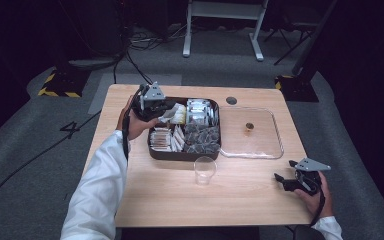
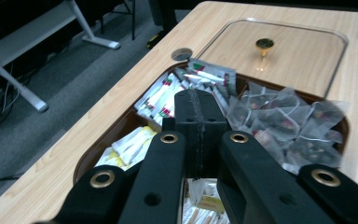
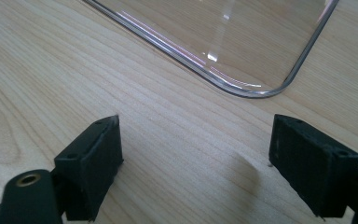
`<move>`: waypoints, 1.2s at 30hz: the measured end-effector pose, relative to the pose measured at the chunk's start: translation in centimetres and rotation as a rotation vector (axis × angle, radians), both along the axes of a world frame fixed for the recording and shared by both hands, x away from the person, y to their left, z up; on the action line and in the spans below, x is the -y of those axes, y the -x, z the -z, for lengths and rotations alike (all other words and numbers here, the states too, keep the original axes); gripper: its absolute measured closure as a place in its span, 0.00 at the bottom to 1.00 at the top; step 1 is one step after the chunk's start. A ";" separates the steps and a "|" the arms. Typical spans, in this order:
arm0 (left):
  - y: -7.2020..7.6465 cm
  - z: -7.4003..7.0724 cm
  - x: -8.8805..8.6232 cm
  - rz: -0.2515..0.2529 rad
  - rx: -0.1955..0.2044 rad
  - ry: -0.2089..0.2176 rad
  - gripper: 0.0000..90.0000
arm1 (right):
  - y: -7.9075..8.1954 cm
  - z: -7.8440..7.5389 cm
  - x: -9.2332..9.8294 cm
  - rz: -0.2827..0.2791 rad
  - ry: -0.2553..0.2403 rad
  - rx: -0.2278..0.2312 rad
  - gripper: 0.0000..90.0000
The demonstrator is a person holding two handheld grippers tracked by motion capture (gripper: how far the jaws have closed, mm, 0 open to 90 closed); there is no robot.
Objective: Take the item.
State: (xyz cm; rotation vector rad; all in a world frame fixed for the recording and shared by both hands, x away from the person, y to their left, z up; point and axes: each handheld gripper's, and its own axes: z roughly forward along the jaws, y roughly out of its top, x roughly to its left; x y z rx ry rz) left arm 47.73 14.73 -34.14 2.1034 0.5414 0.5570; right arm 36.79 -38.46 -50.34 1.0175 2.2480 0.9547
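Note:
A dark brown tray [image 1: 182, 156] sits mid-table, its compartments packed with sachets and clear pyramid tea bags [image 2: 289, 126]. My left gripper [image 1: 164, 111] hovers over the tray's back-left corner with its jaws pressed together [image 2: 198, 100]. In the high view a pale sachet [image 1: 172, 114] sticks out from the tips, pinched by its edge. My right gripper [image 1: 280, 181] stands open low over the table at the front right, nothing between its pads [image 3: 196, 140]. A clear lid [image 3: 242, 37] lies just beyond it.
The clear lid [image 1: 252, 145] with a small brass knob [image 1: 249, 126] lies flat to the right of the tray. An empty clear cup [image 1: 205, 170] stands in front of the tray. A round cable hole [image 1: 231, 100] is near the table's far edge.

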 end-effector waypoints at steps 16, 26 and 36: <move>3.4 -0.8 1.5 0.110 0.006 0.030 1.00 | 0.0 0.0 0.0 0.000 -0.001 0.000 0.19; 5.3 -0.7 2.6 0.176 -0.002 0.058 1.00 | 0.0 0.0 0.0 -0.002 -0.001 -0.002 0.19; 7.3 -0.3 4.4 0.251 -0.008 0.054 1.00 | 0.0 0.0 0.0 -0.002 0.000 -0.002 0.19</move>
